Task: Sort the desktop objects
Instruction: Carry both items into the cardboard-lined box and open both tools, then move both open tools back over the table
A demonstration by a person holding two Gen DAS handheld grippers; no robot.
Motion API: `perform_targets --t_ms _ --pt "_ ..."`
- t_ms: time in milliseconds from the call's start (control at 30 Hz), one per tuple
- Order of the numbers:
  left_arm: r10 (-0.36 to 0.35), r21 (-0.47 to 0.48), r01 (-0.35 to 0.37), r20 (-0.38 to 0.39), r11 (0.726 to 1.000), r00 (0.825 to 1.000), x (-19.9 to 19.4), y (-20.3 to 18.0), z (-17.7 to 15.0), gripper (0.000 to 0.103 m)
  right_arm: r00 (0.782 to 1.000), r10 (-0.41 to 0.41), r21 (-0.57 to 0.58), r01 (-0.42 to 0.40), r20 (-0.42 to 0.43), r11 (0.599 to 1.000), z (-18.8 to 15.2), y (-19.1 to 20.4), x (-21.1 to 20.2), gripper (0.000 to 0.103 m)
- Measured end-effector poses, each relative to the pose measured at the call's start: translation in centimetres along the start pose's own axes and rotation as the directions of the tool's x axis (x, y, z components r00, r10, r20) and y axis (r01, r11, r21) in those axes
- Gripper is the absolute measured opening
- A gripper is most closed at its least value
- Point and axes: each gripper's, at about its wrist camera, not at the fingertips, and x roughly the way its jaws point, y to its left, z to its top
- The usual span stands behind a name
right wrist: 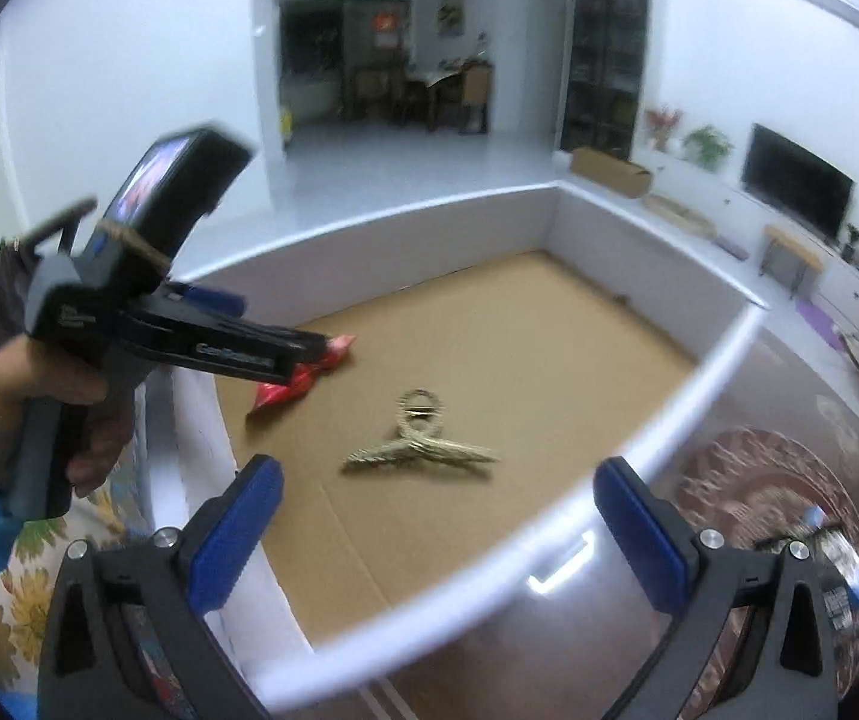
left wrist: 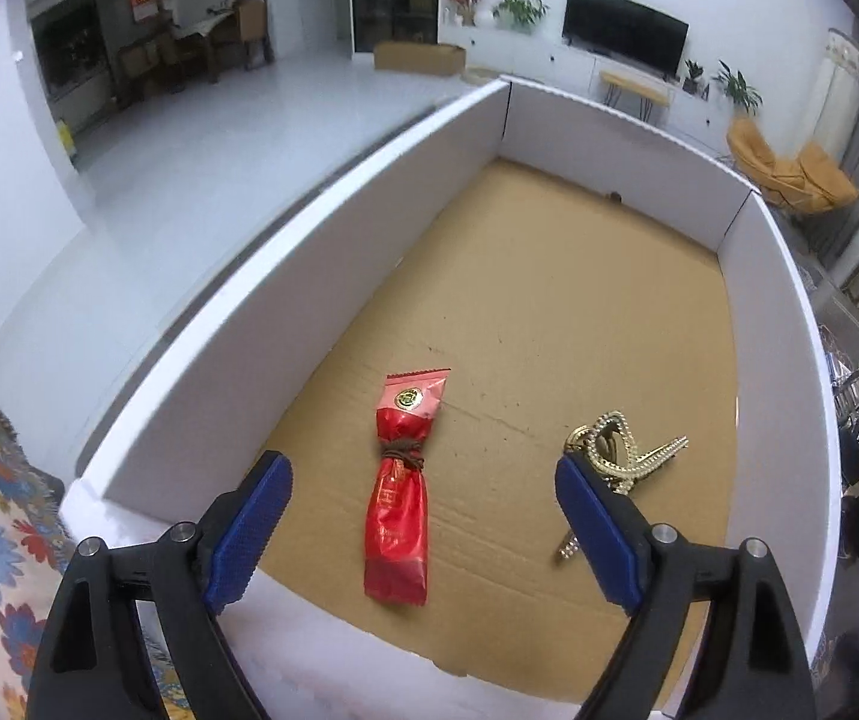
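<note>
Cardboard tray floor (left wrist: 549, 300): red packet (left wrist: 399, 492), gold hair claw (right wrist: 420, 447) (left tongs (right wrist: 309, 354) visible only rightside)

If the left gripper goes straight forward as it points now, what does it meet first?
Most likely the red packet: it lies on the cardboard floor centred between the open left gripper fingers. Depth is unclear.
</note>
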Motion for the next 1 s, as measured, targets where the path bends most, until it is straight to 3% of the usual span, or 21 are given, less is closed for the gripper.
perform_targets --t_ms 100,200,300,400,500,567,700,800,867,967,1000 --pt "0.0 0.014 -0.001 0.044 1.0 0.999 -1.4 -2.0 -0.1 0.09 0.998 -0.044 0.06 0.042 0.036 0.997 -2.2 -3.0 -3.2 0.103" --pt "-0.002 0.02 0.0 0.102 1.0 0.995 -4.8 -2.8 -1.1 0.09 0.987 -0.14 0.145 0.127 0.081 0.981 -6.7 -6.5 -7.3 0.103" --pt "-0.073 0.042 0.067 0.166 0.997 0.983 -8.0 -4.7 -2.7 0.09 0.945 -0.312 0.248 0.28 0.1 0.928 -13.4 -10.9 -11.9 0.103" --pt "-0.126 0.119 0.105 0.182 0.987 0.975 -10.2 -8.3 -4.3 0.09 0.927 -0.375 0.33 0.344 0.033 0.879 -18.0 -15.2 -14.3 0.103" --pt "-0.176 0.177 0.147 0.16 0.973 0.971 -10.7 -12.5 -5.3 0.09 0.915 -0.399 0.419 0.388 -0.067 0.821 -22.4 -19.9 -15.5 0.103" --pt "-0.248 0.189 0.22 0.136 0.957 0.959 -11.5 -15.1 -6.0 0.09 0.904 -0.412 0.441 0.418 -0.114 0.794 -23.9 -21.9 -16.0 0.103" --pt "-0.357 0.269 0.318 0.109 0.909 0.928 -13.6 -20.5 -7.9 0.09 0.847 -0.464 0.459 0.53 -0.258 0.713 -27.9 -25.9 -16.1 0.103" --pt "-0.418 0.372 0.366 0.065 0.853 0.906 -14.3 -25.2 -10.0 0.09 0.817 -0.478 0.47 0.577 -0.323 0.668 -30.3 -28.2 -16.6 0.103" --pt "-0.424 0.422 0.375 0.026 0.825 0.905 -14.2 -28.0 -11.9 0.094 0.807 -0.477 0.473 0.591 -0.349 0.653 -31.4 -28.7 -16.5 0.103" --pt "-0.398 0.458 0.367 -0.031 0.81 0.917 -11.8 -31.0 -14.0 0.094 0.794 -0.473 0.47 0.608 -0.383 0.64 -32.2 -30.0 -16.0 0.103" --pt "-0.384 0.462 0.366 -0.06 0.808 0.922 -10.4 -32.0 -14.8 0.094 0.798 -0.469 0.476 0.602 -0.379 0.64 -32.4 -30.4 -15.9 0.103"
